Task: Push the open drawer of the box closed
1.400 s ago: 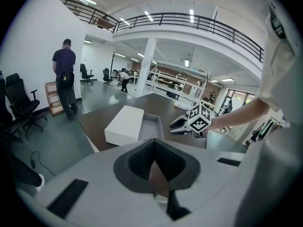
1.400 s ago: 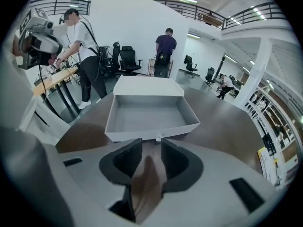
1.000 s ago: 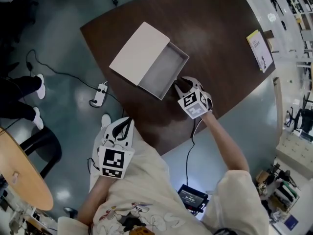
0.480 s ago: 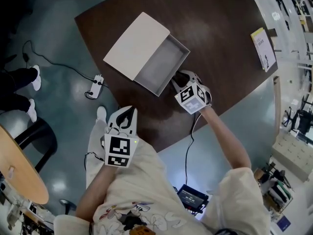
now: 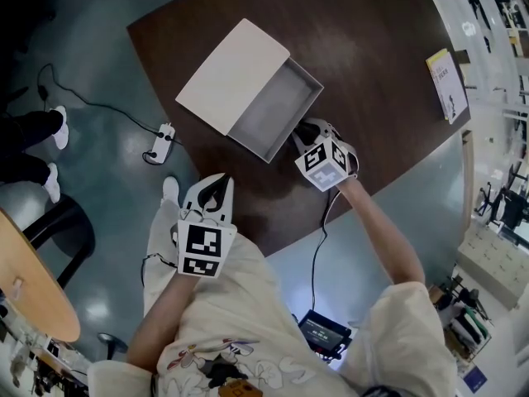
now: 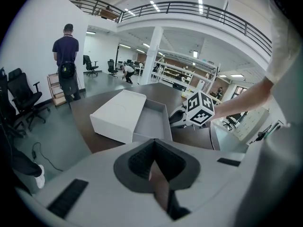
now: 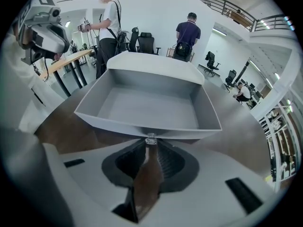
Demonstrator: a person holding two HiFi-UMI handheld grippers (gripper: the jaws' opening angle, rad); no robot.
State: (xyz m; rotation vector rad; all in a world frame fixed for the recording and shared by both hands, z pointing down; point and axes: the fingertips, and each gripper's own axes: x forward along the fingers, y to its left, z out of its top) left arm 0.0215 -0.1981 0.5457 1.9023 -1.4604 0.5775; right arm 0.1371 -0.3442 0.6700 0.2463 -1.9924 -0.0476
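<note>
Drawer (image 5: pixel 277 112) stands pulled out of the white box (image 5: pixel 231 81) on the dark table (image 5: pixel 380 48), directly ahead of the right gripper (image 5: pixel 302 132). The drawer is grey and bare inside, and its front wall faces that gripper. In the right gripper view the 2 jaws are pressed together with nothing between them. Their tip touches the middle of the drawer's (image 7: pixel 151 103) front wall, low down near the tabletop. The box (image 7: pixel 156 63) lies beyond the drawer, along the line in which the jaws point.

The left gripper (image 5: pixel 213 187) hangs off the table, nearer the person than the right gripper is, over the floor (image 5: pixel 107 188) just outside the table's edge. Its 2 jaws are also closed on nothing. From the left gripper view, box and drawer (image 6: pixel 151 122) lie well ahead and slightly to the left. The right gripper's marker cube (image 6: pixel 203 109) sits ahead and to the right, just beside the drawer's front corner.

A power strip (image 5: pixel 161 145) lies on the floor ahead of the left gripper and to its left. A booklet (image 5: pixel 446 77) rests far to the right of the right gripper, near the table's edge. Beyond the box, as the right gripper looks, a person in white (image 7: pixel 109 22) and a person in dark blue (image 7: pixel 188 37) stand on the floor.
</note>
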